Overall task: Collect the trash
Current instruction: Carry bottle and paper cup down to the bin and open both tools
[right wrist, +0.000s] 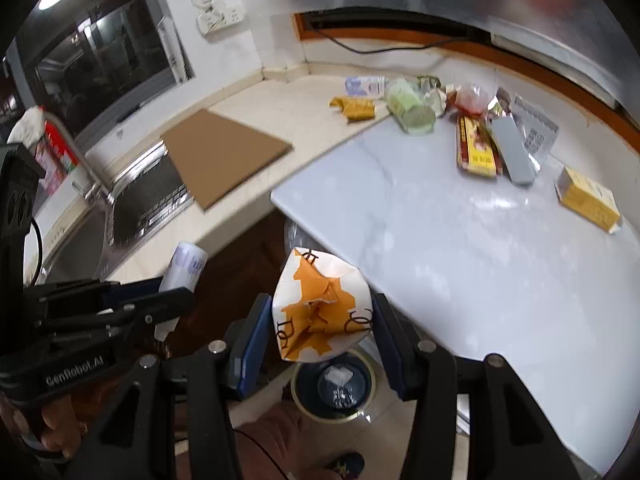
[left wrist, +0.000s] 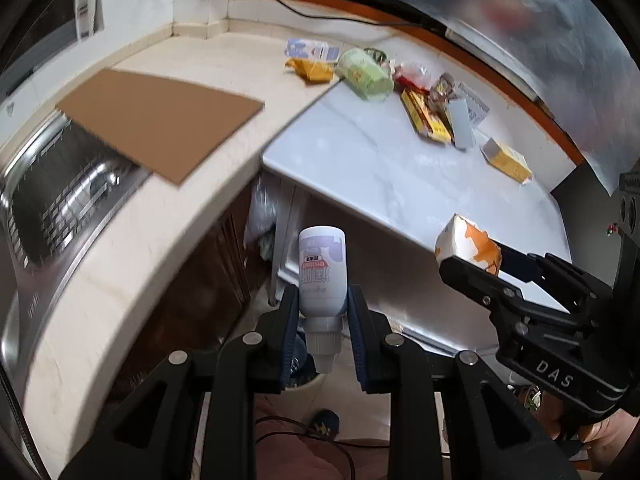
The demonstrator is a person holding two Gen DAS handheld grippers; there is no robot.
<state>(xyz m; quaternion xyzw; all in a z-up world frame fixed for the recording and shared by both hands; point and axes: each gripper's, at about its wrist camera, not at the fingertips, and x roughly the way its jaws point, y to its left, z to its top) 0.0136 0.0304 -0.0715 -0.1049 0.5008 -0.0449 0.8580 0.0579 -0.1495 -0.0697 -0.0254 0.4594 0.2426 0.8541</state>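
My left gripper [left wrist: 322,308] is shut on a small white bottle [left wrist: 322,272] with a pink and purple label, its cap toward the camera. It holds the bottle off the counter edge, above the floor. My right gripper [right wrist: 320,320] is shut on a crumpled white and orange paper cup [right wrist: 320,308]. It holds the cup above a round bin [right wrist: 334,386] on the floor that has trash in it. The cup [left wrist: 468,246] and right gripper [left wrist: 476,264] show at right in the left wrist view. The bottle [right wrist: 184,266] and left gripper [right wrist: 176,294] show at left in the right wrist view.
More trash lies at the far side of the white marble table [right wrist: 460,240]: a green cup [right wrist: 410,106], yellow and red boxes [right wrist: 476,150], a yellow box [right wrist: 588,200], wrappers and a milk carton [right wrist: 366,86]. A brown cardboard sheet [right wrist: 224,156] partly covers the steel sink [right wrist: 148,200].
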